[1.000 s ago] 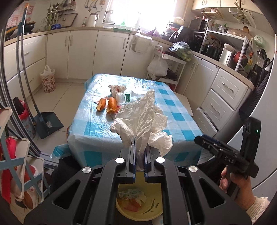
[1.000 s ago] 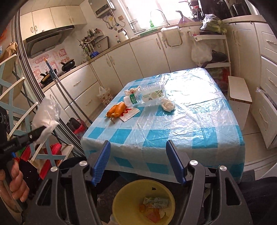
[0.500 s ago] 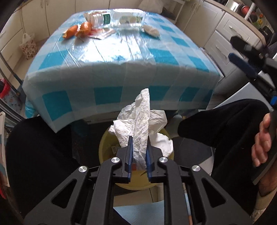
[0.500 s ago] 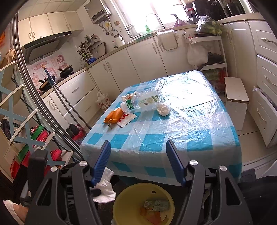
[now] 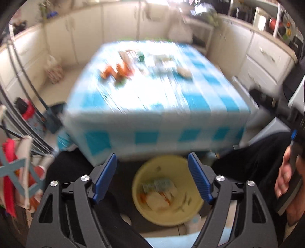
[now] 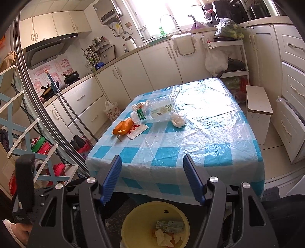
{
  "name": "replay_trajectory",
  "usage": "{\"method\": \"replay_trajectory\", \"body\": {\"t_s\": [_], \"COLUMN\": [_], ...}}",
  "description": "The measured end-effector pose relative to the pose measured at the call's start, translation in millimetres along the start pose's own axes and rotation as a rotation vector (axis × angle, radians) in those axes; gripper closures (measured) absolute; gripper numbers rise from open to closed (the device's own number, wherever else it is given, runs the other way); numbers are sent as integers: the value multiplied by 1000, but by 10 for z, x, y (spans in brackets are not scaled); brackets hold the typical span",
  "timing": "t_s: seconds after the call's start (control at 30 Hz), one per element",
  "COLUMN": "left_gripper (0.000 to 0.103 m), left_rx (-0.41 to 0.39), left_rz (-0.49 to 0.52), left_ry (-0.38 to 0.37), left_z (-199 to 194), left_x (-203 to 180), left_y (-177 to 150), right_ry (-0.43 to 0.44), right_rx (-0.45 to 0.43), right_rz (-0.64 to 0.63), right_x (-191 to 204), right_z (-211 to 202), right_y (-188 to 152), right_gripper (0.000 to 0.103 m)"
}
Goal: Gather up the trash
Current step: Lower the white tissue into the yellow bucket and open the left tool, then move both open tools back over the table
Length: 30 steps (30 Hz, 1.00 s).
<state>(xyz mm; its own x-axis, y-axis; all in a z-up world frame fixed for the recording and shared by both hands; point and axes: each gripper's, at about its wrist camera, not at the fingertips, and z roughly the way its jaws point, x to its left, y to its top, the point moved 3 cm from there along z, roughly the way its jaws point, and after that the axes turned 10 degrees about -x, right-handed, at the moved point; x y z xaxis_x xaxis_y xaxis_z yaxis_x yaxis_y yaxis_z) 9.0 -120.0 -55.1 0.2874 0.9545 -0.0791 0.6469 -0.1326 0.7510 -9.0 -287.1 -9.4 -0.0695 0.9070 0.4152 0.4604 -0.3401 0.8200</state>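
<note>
Only a green-labelled bottle (image 6: 154,112), unreadable

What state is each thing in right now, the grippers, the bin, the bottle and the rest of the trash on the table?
left gripper: jaws opening, nothing between them
right gripper: open, empty
yellow bin: on the floor, partly filled, white tissue on top
plastic bottle: lying on its side, capped
orange peel: on the table, uncollected
crumpled tissue: beside the bottle, uncollected
red-and-white wrapper: lying flat by the peel

daylight from window (image 6: 158,17) | tablecloth (image 6: 200,106) glare | left view motion-blurred | fisheye-bent edges
</note>
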Motion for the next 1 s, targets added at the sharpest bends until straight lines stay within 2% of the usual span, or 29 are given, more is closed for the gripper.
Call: {"method": "replay_trajectory", "body": {"t_s": [0.17,0.33,0.5,1.0], "left_gripper": [18,14,14,13], "left_rx": [-166,-242,-252,-242], "left_rz": [4,15,4,-35], "left_ry": [97,167,189,191], "left_z": [-331,-519,-574,-559], "left_x": [102,171,226,339], "left_y": [287,413,438,399], "right_ry": [-8,-13,-16,-18], "right_rx": [0,5,7,9], "right_rz": [-11,-25,-34,-37], "right_x": [10,27,35,46], "right_z": [5,20,23,30], "right_y": [-3,-12,-16,-26], "right_gripper": [36,36,36,36]}}
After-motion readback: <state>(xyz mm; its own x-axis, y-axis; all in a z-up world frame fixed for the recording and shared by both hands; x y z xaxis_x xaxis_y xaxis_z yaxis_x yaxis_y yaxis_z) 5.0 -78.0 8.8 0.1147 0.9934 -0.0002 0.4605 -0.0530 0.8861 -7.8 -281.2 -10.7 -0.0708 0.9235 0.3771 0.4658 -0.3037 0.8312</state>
